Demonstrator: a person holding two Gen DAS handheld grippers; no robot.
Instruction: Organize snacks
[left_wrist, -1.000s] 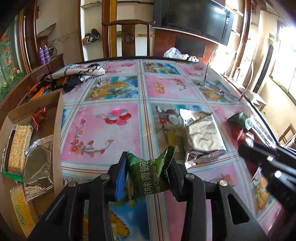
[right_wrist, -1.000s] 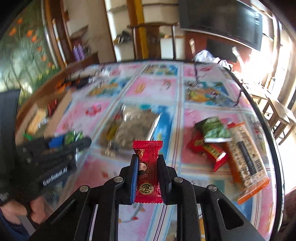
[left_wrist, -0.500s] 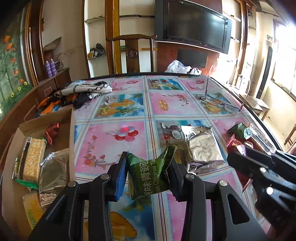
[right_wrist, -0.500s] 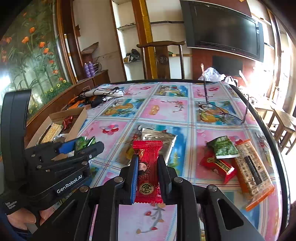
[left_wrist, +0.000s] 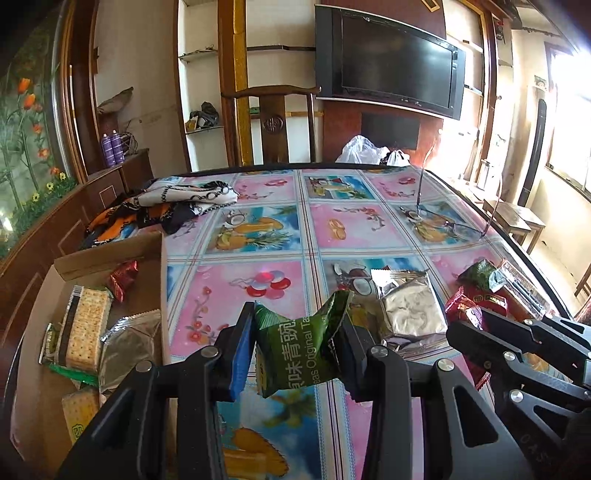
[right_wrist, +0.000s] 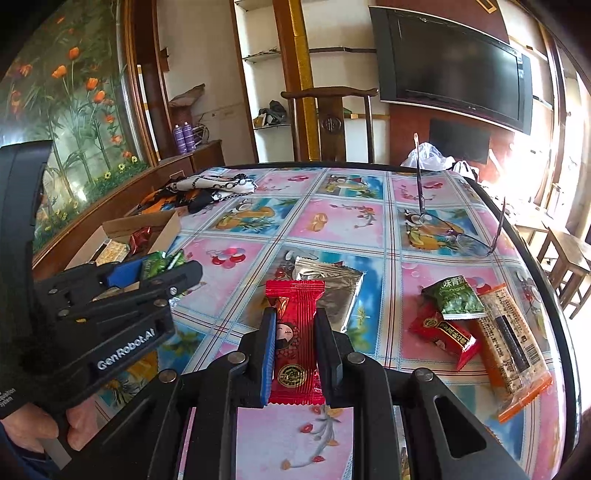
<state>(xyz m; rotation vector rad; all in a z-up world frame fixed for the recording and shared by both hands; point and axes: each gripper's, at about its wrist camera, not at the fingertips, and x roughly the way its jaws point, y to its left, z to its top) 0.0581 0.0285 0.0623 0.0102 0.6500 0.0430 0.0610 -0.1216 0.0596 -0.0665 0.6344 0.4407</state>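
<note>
Here the left gripper points forward and somewhat downward over the table, its jaws clenched on a green snack packet — the packet bulges between the blue-faced pad on one side and the black pad on the other, held clear of the tablecloth. Just to its left lies the open cardboard box, which holds a cracker pack, a silver pouch and a small red candy.

The right gripper tilts down at a similar angle, grasping a red candy bar upright between its pads (the wrapper's crimped top stands above the fingertips). In the right wrist view the left gripper sits off to the left, beside it and at about the same height, with part of the person's hand around its handle at the lower edge.

On the table ahead of both lies a silver foil packet. Further right — near the table's edge — a green packet, a red packet and a long orange-edged bar lie touching one another. A pair of glasses rests beyond them.
</note>
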